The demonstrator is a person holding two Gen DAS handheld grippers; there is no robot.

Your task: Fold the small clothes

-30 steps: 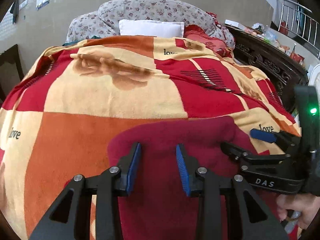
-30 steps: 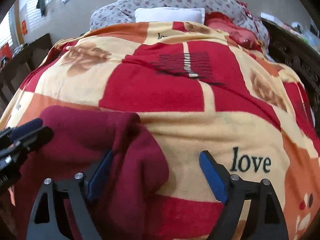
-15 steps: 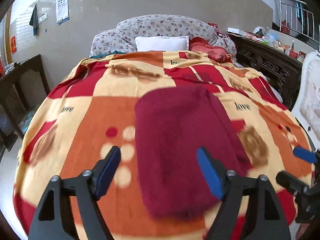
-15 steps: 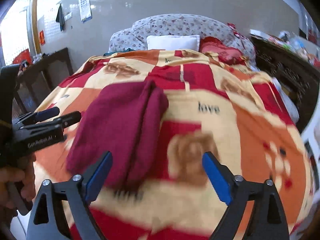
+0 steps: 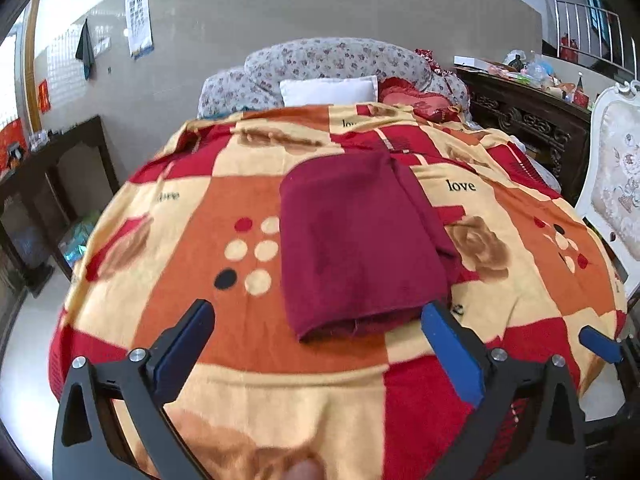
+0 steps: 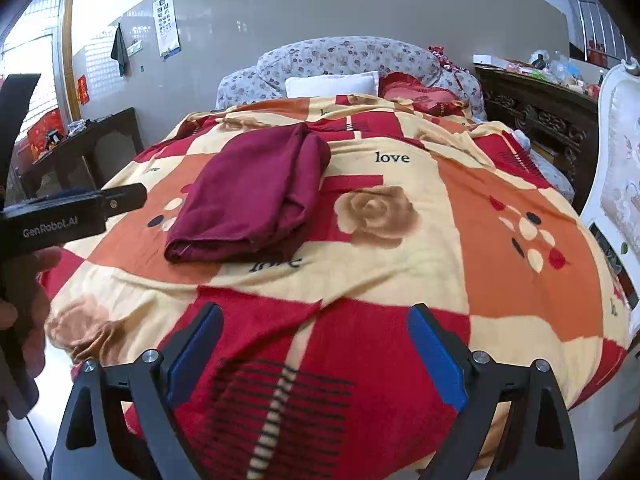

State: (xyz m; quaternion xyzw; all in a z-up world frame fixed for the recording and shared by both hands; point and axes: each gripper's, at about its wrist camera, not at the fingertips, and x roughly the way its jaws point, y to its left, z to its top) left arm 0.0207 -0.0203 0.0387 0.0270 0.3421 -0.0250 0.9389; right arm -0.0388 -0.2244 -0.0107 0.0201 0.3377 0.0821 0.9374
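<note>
A dark red garment (image 5: 356,240) lies folded in a rough rectangle on the patterned bed blanket (image 5: 192,264); it also shows in the right wrist view (image 6: 256,196). My left gripper (image 5: 320,344) is open and empty, held back above the bed's near end, short of the garment. My right gripper (image 6: 316,352) is open and empty, farther back over the blanket's front edge. The left gripper's body (image 6: 72,212) shows at the left of the right wrist view.
A white pillow (image 5: 328,90) and floral bedding (image 5: 332,58) lie at the bed's head. A dark carved cabinet (image 5: 528,120) stands on the right, a white chair (image 5: 612,184) beside it. A dark side table (image 5: 52,168) stands at the left.
Both grippers have pulled back and up from the garment. The left gripper's jaws have opened wide. The garment now lies released and folded on the blanket.
</note>
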